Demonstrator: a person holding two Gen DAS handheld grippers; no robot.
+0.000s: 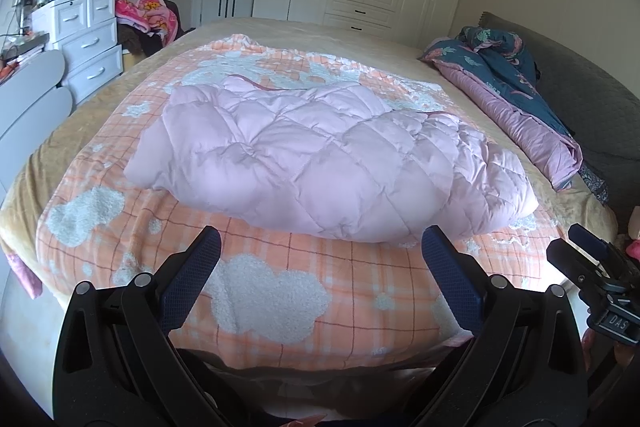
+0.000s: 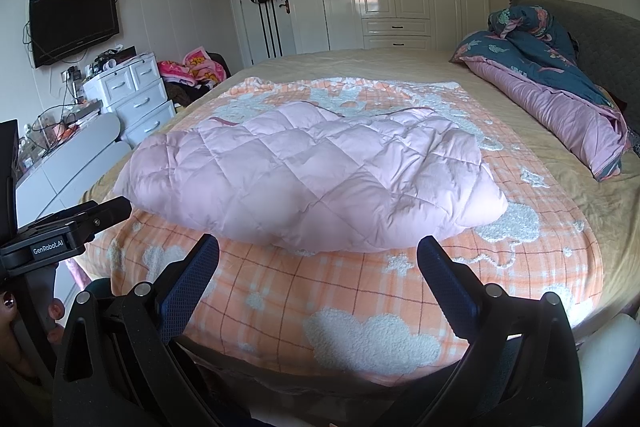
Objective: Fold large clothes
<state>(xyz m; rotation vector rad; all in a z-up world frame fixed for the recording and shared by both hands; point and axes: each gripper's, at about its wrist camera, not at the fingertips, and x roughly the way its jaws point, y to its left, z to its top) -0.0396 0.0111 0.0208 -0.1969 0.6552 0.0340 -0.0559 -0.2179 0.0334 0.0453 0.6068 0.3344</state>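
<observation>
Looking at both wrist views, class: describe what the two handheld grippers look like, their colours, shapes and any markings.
Each gripper has a black frame of curved linkage arms with silver rivets and two dark blue, textured fingers. The left gripper shows a "GenRobot.AI" label on its black body in the right view; the right gripper shows "DAS" lettering in the left view.

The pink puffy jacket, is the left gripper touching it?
Apart. In the left wrist view, the left gripper is open, and a strip of orange checked blanket shows between its fingers and the pink jacket.
</observation>
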